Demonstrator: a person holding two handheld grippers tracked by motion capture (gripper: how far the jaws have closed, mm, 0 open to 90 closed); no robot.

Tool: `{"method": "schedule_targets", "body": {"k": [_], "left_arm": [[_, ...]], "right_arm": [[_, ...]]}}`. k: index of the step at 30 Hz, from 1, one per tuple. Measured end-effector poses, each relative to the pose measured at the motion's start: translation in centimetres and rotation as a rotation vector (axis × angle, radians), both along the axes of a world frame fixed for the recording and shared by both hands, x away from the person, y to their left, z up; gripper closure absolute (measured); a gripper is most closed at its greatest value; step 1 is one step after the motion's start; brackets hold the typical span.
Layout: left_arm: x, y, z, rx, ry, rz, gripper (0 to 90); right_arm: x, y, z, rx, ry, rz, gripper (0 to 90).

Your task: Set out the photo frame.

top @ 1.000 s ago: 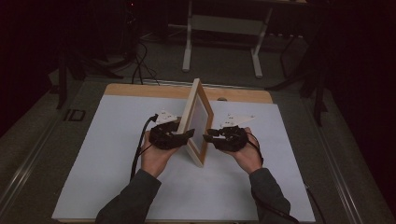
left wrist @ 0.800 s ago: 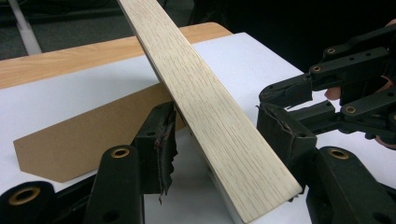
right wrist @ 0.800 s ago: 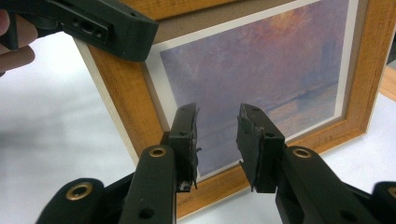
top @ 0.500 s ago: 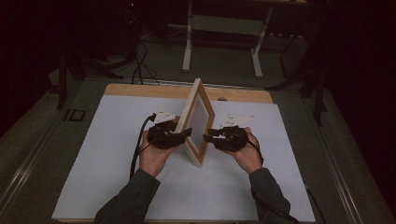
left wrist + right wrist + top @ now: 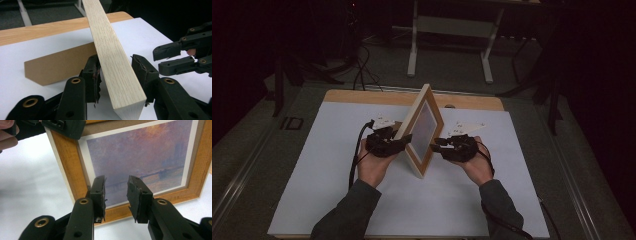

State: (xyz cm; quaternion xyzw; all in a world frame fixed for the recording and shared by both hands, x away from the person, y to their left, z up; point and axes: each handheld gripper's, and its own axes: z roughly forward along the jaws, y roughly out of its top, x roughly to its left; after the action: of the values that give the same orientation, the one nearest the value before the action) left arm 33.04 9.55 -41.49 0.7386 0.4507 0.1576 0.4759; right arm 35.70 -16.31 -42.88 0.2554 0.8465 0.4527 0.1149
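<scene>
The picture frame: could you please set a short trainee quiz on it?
1. True or false: the frame lies flat on the table.
2. Which gripper's jaws straddle the frame's edge?
3. Fill in: the right gripper, jaws open, faces the frame's ____ side.
Key: 1 false, it stands on edge. 2 the left gripper, whose jaws have just been closing. 3 picture.

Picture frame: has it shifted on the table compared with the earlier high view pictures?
No. The picture frame stands on edge in the same spot against the table's wooden far edge. The left gripper jaws have just been closing around its edge.
</scene>
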Motion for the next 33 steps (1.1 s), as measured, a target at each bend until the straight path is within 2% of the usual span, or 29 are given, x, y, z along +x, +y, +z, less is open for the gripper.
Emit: {"method": "schedule_targets", "body": {"k": [14,33], "left_arm": [[0.4,1.0,0.1,-0.01,0.006,0.023,67.4],[0.9,2.4,0.0,-0.048,0.027,-0.015,69.4]], "right_arm": [[0.1,0.0,0.0,-0.003,-0.002,0.003,66.6],[0.1,-0.1,0.1,0.004,-0.004,0.0,66.3]]}}
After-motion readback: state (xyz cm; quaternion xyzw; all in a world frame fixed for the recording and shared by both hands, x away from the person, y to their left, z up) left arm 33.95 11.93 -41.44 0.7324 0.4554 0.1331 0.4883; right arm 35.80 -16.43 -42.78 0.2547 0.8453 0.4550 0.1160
